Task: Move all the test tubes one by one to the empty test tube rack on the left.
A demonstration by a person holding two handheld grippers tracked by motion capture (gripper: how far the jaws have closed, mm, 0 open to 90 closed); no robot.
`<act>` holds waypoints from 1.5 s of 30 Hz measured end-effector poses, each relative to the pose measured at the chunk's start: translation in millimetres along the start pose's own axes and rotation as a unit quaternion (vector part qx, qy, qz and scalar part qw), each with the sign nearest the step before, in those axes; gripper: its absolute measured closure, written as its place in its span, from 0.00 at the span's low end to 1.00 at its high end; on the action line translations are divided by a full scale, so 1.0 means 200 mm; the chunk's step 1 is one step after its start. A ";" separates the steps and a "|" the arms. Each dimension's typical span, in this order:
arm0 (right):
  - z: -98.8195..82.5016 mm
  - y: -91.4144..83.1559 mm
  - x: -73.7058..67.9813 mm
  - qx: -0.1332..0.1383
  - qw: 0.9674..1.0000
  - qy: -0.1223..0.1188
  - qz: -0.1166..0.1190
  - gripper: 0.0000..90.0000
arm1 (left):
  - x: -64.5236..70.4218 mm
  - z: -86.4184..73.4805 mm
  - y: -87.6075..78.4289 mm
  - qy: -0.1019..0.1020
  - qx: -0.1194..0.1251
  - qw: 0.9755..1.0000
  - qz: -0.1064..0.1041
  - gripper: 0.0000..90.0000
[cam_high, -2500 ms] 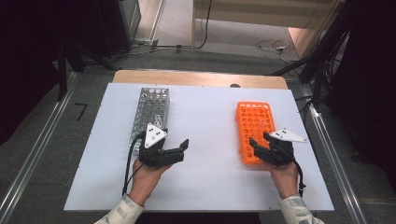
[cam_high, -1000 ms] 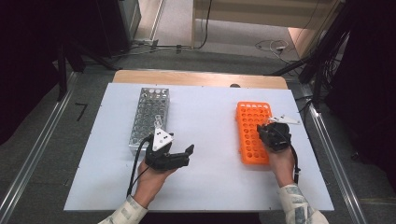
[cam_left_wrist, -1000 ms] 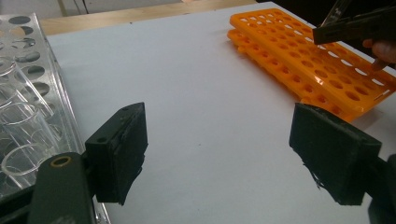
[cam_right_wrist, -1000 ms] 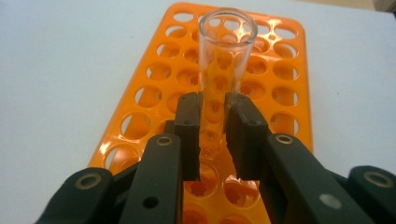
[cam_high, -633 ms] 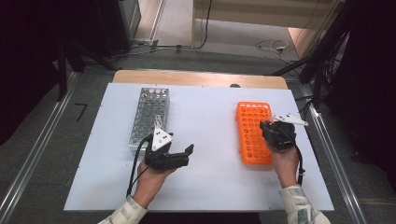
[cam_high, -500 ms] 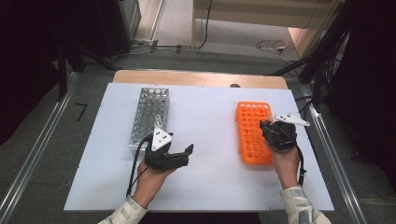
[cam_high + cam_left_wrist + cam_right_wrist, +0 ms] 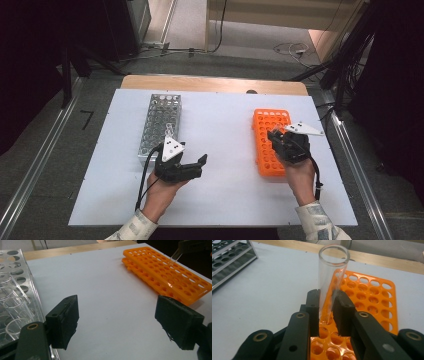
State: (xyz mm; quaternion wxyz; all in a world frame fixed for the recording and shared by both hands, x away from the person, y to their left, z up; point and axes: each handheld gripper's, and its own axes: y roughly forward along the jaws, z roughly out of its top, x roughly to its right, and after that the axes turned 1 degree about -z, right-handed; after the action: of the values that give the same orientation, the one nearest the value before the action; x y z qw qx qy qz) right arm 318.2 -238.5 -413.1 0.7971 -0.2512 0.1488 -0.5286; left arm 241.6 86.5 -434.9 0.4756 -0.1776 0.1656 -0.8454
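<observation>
Right of centre in the high view, the right gripper [image 7: 280, 136] is pinching a clear tube [image 7: 331, 280], holding it over the orange rack [image 7: 265, 127]. Lower left, the left gripper [image 7: 192, 165] is resting wide and empty beside the metal rack [image 7: 160, 117], which is holding tubes.

— What do my tools look like from above?

— I see the left gripper [image 7: 192, 165] as a black block with a grey three-cornered plate on top, marked by small dark dots. A black cable runs from it along the wrist.

— And my other one?

— The right gripper [image 7: 276, 137] is also black, with the same pale plate and a black cable. In its own view, I count brass-coloured rivets on the black links. Both my sleeves [image 7: 131, 227] are light, with a faint pattern.
</observation>
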 end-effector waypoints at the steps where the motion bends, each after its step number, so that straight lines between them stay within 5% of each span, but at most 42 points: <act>1: 0.00 0.00 -0.01 -0.002 1.000 0.001 0.001 0.82 | 0.00 0.00 0.00 0.000 0.000 1.000 0.000 0.21; 29: -0.05 0.08 -0.27 -0.031 0.996 -0.054 0.068 0.82 | 0.01 0.00 0.00 0.003 0.001 1.000 -0.004 0.21; 45: -0.10 0.13 -0.51 -0.054 0.986 -0.097 0.121 0.82 | 0.05 0.03 0.01 0.011 0.008 1.000 -0.017 0.21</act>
State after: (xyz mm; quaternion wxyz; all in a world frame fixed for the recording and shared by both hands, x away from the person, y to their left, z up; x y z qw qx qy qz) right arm 287.0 -142.0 -447.3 0.8511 -0.3239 0.1289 -0.3925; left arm 241.0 77.3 -428.2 0.4610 -0.1670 0.1608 -0.8566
